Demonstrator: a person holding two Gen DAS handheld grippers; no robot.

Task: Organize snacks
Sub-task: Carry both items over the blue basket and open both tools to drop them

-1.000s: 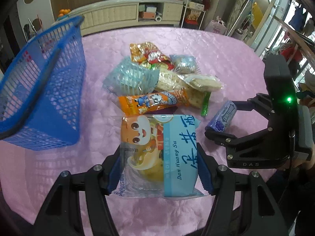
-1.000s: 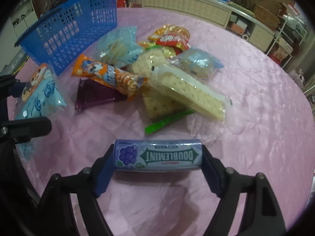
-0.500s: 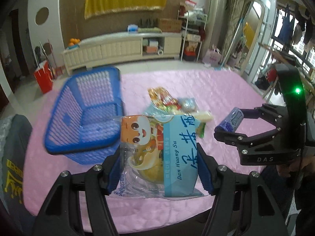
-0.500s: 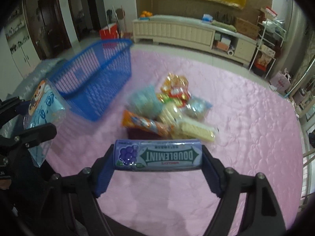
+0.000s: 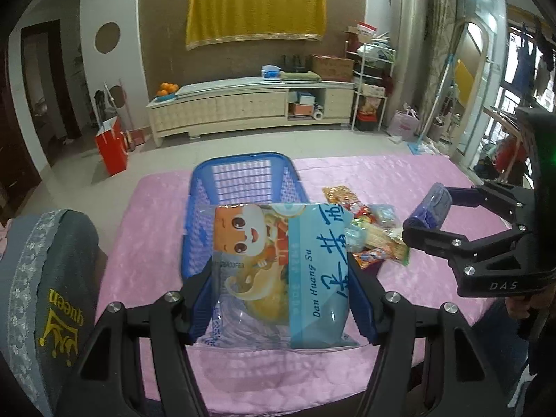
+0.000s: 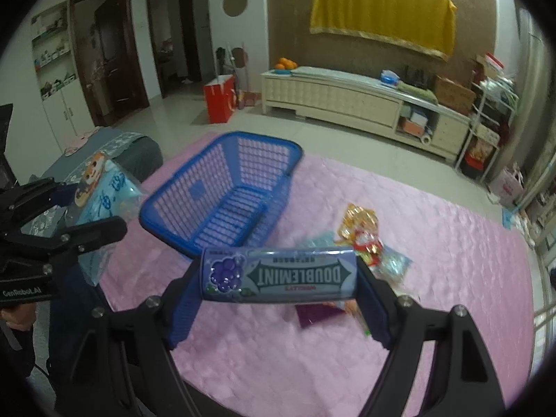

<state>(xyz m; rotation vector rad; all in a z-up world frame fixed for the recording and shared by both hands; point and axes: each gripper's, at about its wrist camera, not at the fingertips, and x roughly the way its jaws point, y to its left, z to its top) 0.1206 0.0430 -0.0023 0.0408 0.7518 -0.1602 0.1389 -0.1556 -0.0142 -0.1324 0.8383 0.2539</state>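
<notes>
Left gripper [image 5: 281, 299] clamped on a light-blue snack pouch [image 5: 278, 264] printed with a cartoon face; right gripper [image 6: 278, 299] clamped on a purple Doublemint gum tube [image 6: 278, 275] held crosswise between its pads. Both packs hang in the air above the near edge of the pink-covered surface [image 6: 434, 243], as they did a second ago, gripped the same way. Compared with a second earlier, both grippers sit much higher and farther back: the snack pile [image 6: 368, 243], then filling the middle of each view, now appears small and distant, right of the blue basket [image 6: 226, 201]. The basket, formerly cut off at the left margin, now lies whole and empty, directly beyond the pouch in the left view and just left of the tube in the right view. The room's far wall, with a yellow cloth [image 5: 255, 10] and a long cream cabinet [image 5: 250, 107], has come into sight. A grey chair back [image 5: 48, 299] shows at near left.
</notes>
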